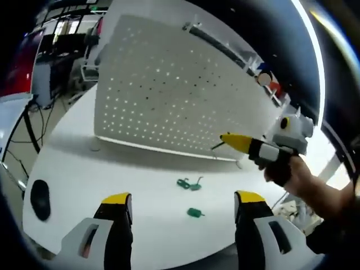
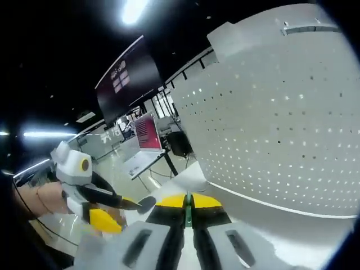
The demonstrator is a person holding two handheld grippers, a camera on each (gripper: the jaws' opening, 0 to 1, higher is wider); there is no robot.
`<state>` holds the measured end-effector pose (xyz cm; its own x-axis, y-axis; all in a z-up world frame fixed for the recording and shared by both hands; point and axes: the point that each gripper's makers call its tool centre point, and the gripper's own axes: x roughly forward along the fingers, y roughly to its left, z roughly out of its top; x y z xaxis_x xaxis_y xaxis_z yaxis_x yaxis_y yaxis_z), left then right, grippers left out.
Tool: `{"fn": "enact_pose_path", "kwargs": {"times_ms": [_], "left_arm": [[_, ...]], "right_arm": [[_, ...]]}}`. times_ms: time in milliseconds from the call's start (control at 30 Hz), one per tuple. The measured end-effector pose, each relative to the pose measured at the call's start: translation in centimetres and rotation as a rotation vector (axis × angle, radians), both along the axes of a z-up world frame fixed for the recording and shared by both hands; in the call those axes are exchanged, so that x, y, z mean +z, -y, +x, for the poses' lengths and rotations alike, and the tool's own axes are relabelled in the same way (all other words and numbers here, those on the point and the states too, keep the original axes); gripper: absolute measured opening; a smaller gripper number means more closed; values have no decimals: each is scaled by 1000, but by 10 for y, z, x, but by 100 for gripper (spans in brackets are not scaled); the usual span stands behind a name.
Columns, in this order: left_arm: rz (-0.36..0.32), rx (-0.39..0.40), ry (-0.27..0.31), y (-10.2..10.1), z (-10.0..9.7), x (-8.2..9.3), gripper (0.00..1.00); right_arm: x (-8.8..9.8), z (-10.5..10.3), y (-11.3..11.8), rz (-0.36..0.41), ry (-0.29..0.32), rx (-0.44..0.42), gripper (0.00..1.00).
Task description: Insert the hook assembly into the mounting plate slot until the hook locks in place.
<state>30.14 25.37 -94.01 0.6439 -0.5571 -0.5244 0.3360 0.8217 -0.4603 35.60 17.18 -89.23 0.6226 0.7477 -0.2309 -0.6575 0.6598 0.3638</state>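
Left gripper view shows the left tongs [image 1: 181, 203] wide open and empty above the white tabletop [image 1: 84, 169], where two green hooks [image 1: 190, 183] [image 1: 194, 212] lie loose in front of the upright pegboard [image 1: 163, 95]. The right tongs [image 1: 225, 140] [image 2: 188, 205], held by a hand [image 1: 295, 174], hover near the board's lower edge, nearly closed on a thin green hook [image 2: 188, 211] pinched between the yellow tips. The likely risk is the hook twisting or slipping in so slight a pinch as it meets a slot, missing the hole or dropping to the tabletop.
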Motion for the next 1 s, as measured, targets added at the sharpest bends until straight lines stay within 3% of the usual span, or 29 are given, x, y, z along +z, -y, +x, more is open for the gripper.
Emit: {"fn": "enact_pose_path", "kwargs": {"times_ms": [167, 333, 500, 633, 767, 900, 1000], "left_arm": [[11, 0, 16, 4, -1, 4, 72], [-1, 2, 25, 10, 2, 7, 66], [-23, -19, 30, 24, 2, 12, 61], [-54, -37, 35, 35, 3, 16, 51], [-52, -66, 37, 45, 4, 17, 52], [-87, -82, 51, 51, 3, 23, 37], [-102, -91, 53, 54, 2, 25, 33]], "right_arm": [[6, -14, -6, 12, 38, 0, 0], [3, -26, -11, 43, 4, -6, 0], [10, -35, -14, 82, 13, -32, 0], [16, -40, -16, 119, 27, -56, 0], [17, -42, -18, 119, 41, -66, 0], [19, -45, -19, 122, 52, -77, 0], [23, -47, -19, 138, 67, -96, 0]]}}
